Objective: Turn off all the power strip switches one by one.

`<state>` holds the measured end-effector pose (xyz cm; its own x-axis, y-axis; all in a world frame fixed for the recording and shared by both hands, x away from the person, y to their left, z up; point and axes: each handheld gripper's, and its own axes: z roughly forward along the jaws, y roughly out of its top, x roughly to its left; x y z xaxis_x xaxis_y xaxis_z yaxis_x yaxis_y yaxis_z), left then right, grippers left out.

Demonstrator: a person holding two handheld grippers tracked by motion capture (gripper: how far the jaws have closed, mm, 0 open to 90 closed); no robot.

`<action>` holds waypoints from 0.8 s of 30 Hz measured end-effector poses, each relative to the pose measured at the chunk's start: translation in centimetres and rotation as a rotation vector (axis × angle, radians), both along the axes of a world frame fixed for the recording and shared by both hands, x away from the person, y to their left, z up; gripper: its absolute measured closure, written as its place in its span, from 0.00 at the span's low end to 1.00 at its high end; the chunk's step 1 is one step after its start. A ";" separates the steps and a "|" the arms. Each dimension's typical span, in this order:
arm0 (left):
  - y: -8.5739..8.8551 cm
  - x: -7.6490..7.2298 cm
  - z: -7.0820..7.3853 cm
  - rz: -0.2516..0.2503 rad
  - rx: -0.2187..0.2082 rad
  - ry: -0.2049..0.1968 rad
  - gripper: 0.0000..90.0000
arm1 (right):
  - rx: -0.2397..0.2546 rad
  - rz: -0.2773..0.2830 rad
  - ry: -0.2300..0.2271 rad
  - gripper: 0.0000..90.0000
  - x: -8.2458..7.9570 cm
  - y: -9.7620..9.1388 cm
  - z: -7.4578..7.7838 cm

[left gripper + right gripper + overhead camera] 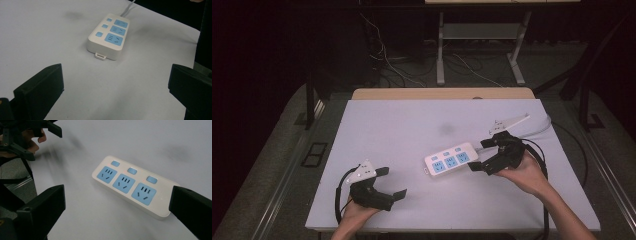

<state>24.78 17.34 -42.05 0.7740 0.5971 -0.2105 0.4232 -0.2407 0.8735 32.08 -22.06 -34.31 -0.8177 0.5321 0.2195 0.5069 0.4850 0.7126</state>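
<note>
1. Lying flat on the white desk (402, 125), a white power strip (451, 160) with three blue sockets sits just ahead of the right gripper (480, 155), well apart from the left gripper (391, 182).
2. Right gripper: jaws spread wide and released, its far jaw just beside the strip's cable end.
3. Left gripper: jaws also spread apart, holding nothing, pointed toward the strip's hanging-tab end.
4. White cable (128, 7) runs from the strip's far end.

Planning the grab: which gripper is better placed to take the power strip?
Right. The right gripper sits open at the power strip's end; the left gripper is open but farther off.
</note>
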 end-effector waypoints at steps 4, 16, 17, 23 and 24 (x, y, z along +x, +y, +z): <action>0.0 0.0 0.0 -0.001 0.002 0.000 0.00 | -0.008 0.002 0.003 0.01 0.5 0.5 0.1; 0.0 0.1 0.0 0.000 0.002 0.000 0.00 | -0.030 0.007 0.018 0.01 2.0 1.7 0.1; 0.0 0.1 0.0 0.000 0.002 0.000 0.00 | -0.030 0.007 0.020 0.01 2.2 1.8 0.1; 0.0 0.1 0.0 -0.001 0.002 0.001 0.00 | -0.041 -0.002 0.032 0.01 2.9 2.1 -0.2; 0.0 0.1 0.0 -0.001 0.003 0.001 0.00 | -0.042 -0.001 0.029 0.01 3.0 2.1 -0.3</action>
